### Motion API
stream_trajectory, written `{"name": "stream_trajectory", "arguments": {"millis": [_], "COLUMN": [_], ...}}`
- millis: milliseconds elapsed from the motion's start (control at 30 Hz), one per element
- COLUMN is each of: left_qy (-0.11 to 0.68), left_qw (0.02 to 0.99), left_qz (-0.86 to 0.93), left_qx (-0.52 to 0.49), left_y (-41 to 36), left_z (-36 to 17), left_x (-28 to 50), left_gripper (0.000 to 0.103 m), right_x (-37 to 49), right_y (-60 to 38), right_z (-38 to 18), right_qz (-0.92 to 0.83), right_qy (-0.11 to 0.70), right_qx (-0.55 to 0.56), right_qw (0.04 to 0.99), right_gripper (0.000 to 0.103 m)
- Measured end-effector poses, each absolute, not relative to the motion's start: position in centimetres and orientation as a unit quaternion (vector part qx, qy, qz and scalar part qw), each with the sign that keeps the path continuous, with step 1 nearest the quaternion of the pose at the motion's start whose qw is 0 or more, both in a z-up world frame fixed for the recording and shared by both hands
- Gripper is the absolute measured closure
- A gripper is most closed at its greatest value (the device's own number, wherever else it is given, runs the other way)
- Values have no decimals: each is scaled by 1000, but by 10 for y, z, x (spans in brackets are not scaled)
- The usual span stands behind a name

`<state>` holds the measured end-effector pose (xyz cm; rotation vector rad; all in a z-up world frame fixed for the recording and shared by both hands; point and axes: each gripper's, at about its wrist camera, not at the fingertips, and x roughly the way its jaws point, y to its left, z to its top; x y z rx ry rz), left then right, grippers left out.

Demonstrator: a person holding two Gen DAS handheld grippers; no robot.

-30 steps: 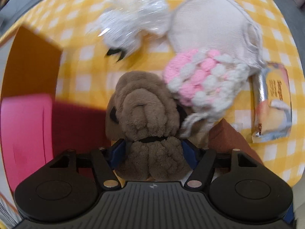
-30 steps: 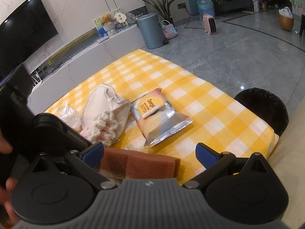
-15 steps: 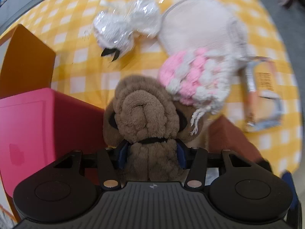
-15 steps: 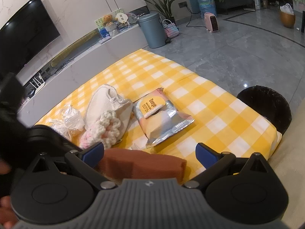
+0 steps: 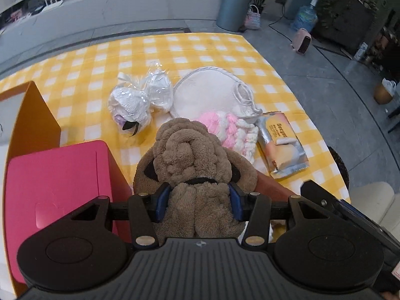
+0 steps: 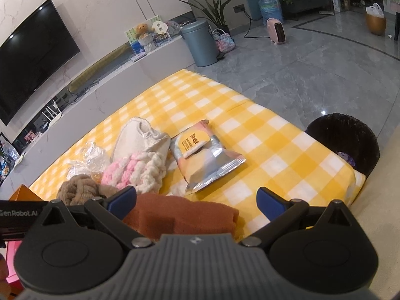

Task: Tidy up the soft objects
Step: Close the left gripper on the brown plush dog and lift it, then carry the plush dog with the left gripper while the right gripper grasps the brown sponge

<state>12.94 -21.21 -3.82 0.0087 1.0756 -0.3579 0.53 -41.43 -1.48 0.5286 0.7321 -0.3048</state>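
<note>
Your left gripper (image 5: pixel 197 200) hides the brown plush dog (image 5: pixel 192 155) below its neck | dog covers part of the pink-and-white knit (image 5: pixel 232 130) and most of the rust-brown cloth (image 5: pixel 270 185) | pink box (image 5: pixel 55 190) cut off at the left edge | snack bag (image 6: pixel 200 155) lettering too small to read

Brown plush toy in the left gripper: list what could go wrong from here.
1. The left gripper pinches only the lower body of the brown plush toy, so the soft pile may slip on the way to the pink box.
2. Its floppy head hangs close over the pink-and-white knitted piece and could drag it.
3. The open right gripper hovers near and could bump it.
</note>
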Motion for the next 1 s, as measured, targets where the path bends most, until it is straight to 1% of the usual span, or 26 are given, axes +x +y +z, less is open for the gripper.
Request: {"name": "stream_trajectory", "arguments": {"millis": [100, 233, 333, 400, 467, 533, 633, 700, 800, 867, 900, 967, 1000], "left_qy": [495, 435, 411, 397, 387, 379, 369, 366, 371, 370, 370, 372, 376], "left_qw": [853, 881, 886, 892, 896, 897, 897, 897, 896, 895, 894, 892, 890], "left_qz": [-165, -186, -215, -216, -216, -227, -241, -243, -238, -242, -243, -246, -248], "left_qx": [-6, 2, -23, -25, -25, -28, -42, -51, -60, -63, -64, -70, -76], "left_y": [-205, -196, -184, -178, -172, -166, -152, -146, -142, -140, -140, -138, -136], "left_z": [-32, -17, -14, -14, -13, -14, -10, -10, -8, -7, -6, -5, -5], "left_x": [130, 113, 102, 94, 88, 83, 79, 80, 79, 79, 80, 82, 84], "left_gripper": [48, 48, 48, 48, 48, 48, 48, 48, 48, 48, 48, 48, 48], "right_x": [5, 0, -18, -29, -37, -36, -29, -20, -4, 12, 21, 31, 35], "right_y": [-412, -414, -411, -406, -396, -387, -367, -353, -340, -342, -343, -343, -342], "right_z": [-14, -10, 10, 28, 40, 42, 31, 16, -8, -17, -23, -33, -39], "right_qz": [-141, -126, -57, -28, -41, -14, 93, 124, 110, 92, 83, 82, 90], "right_qy": [350, 345, 331, 306, 280, 284, 335, 381, 410, 427, 438, 453, 458], "right_qx": [248, 249, 213, 138, 22, -64, -164, -227, -319, -329, -328, -332, -338], "right_qw": [892, 896, 918, 942, 959, 957, 923, 888, 847, 837, 833, 823, 817], "right_gripper": [3, 3, 3, 3, 3, 3, 3, 3, 3, 4, 7, 16, 28]}}
